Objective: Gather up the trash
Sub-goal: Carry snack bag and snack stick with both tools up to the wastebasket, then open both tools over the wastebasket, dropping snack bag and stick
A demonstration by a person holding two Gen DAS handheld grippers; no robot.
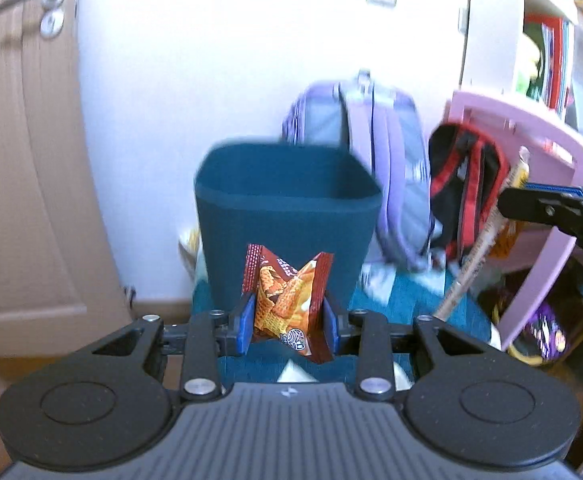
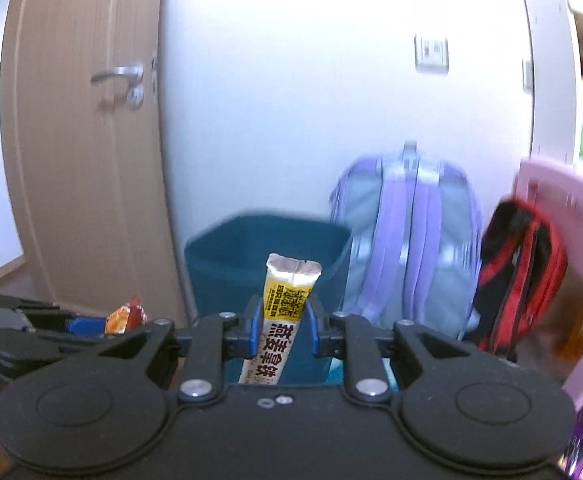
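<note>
We hold the left hand-held gripper [image 1: 289, 320] tilted slightly downward toward the dark teal bin [image 1: 287, 216], its blue pads pinching a crumpled red-orange snack wrapper [image 1: 287, 304] low in the centre of the frame. Our right hand-held gripper [image 2: 281, 330] pinches a yellow-and-white stick packet [image 2: 283, 312] whose long axis stands nearly upright, torn end up. The bin's open mouth lies beyond both loads, hemmed by a lilac backpack [image 2: 407, 248] on the right and a door [image 2: 79, 140] on the left.
</note>
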